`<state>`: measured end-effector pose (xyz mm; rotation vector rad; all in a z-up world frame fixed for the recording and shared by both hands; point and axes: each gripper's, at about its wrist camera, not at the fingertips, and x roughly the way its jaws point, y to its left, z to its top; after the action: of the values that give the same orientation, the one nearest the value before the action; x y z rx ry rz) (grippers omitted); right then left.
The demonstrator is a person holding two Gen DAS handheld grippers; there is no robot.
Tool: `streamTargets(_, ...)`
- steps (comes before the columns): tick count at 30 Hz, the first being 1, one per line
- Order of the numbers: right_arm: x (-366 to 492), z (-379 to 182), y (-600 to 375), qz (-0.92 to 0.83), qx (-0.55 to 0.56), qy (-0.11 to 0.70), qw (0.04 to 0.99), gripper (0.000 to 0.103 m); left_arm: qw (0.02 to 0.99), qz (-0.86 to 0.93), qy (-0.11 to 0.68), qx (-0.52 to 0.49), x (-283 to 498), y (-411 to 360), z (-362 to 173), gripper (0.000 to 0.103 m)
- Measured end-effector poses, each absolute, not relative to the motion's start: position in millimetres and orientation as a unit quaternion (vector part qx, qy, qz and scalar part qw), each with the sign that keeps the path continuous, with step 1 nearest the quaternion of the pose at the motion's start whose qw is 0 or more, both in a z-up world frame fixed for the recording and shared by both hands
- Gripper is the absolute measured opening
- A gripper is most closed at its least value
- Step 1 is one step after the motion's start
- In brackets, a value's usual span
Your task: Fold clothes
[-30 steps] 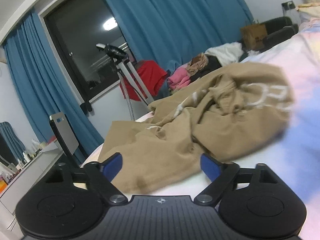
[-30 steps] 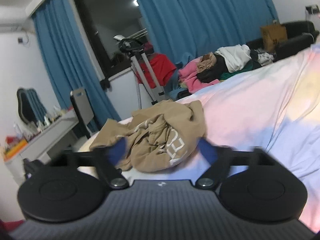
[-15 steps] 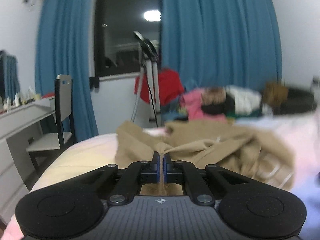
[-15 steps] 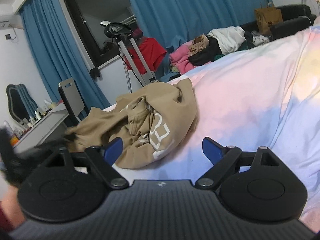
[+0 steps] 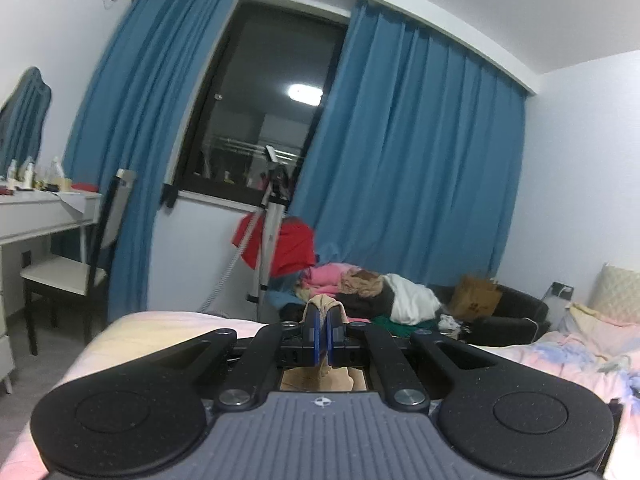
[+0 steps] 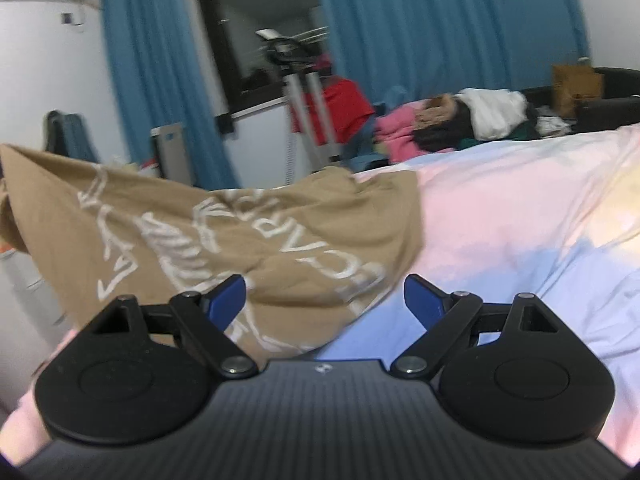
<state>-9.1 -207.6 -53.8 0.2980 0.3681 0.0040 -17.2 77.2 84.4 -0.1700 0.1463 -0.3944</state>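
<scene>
Now that the left claw (image 5: 323, 334) has clamped on a pinch of the tan T-shirt (image 6: 240, 240) and come up, the shirt is off the bed (image 6: 520, 216) at its left end; half a second ago that claw was low with the cloth still heaped on the sheet. From the right wrist view the shirt hangs stretched from upper left, white lettering showing, far edge still trailing on the bed. Right claw (image 6: 324, 300) is apart, holding nothing, lower hem just ahead of its left finger (image 6: 224, 300).

Meaning for the task: looks like the shake-out stage, no fold made yet. Second grip on the hem or the other shoulder is probably needed to spread it flat.

Hard to tell:
- which part of the shirt the left claw holds; only a tuft pokes above the pads (image 5: 316, 332), rest hidden below the housing
- lettering blurred, unreadable
- shirt's left edge cut off by frame
- clothes pile (image 5: 372, 292) by the far curtain, untouched
</scene>
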Motion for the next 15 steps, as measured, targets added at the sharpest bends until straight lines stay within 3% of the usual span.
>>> streamTargets(7, -20.2, -51.3, -151.6, 0.101, 0.073, 0.205, 0.971, 0.085, 0.977, -0.141, 0.131, -0.088, -5.4, 107.3, 54.9, 0.005)
streamTargets(8, -20.2, -52.9, -143.9, 0.114, 0.066, 0.21, 0.969, 0.077, 0.977, -0.136, 0.138, -0.094, -1.1, 113.8, 50.5, 0.005)
streamTargets(15, -11.4, -66.9, -86.8, 0.185, 0.011, 0.24, 0.953, 0.056, 0.976, -0.104, 0.176, -0.074, 30.6, 133.5, 14.3, 0.006)
